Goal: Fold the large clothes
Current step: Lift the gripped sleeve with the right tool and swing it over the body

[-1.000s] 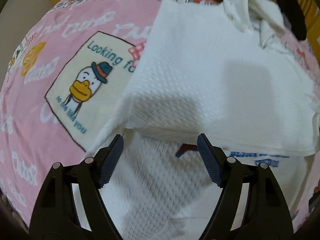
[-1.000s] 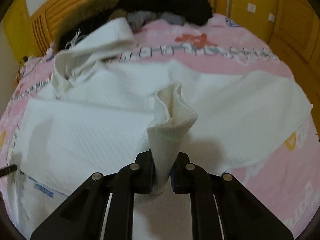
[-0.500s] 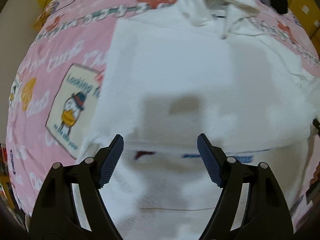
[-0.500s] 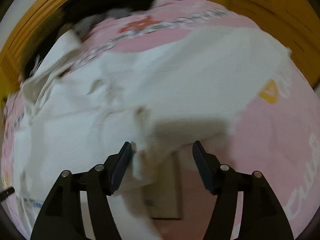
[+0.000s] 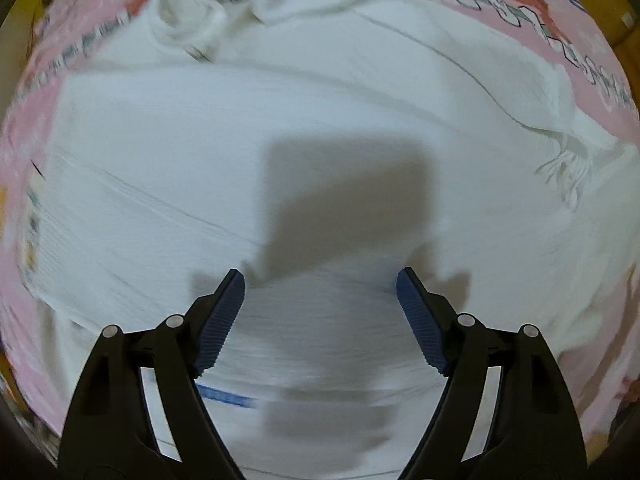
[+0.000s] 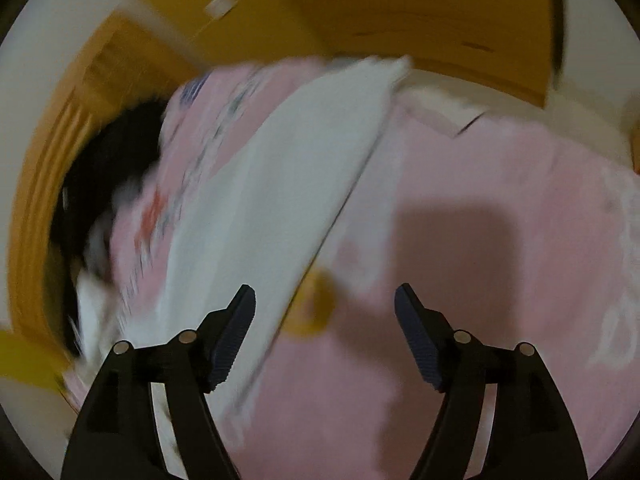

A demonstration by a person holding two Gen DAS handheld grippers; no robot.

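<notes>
Both tools, left (image 5: 320, 280) and right (image 6: 325, 296), we see just widened, empty above white garment (image 5: 200, 152) on pink bed (image 6: 480, 184).

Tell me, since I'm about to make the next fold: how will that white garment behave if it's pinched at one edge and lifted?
The white garment would probably go limp and drape, since it already lies creased and bunched near its top. Its textured knit looks fairly thick, so it would likely grip well between the pads. The frayed fringe may dangle or snag.
</notes>
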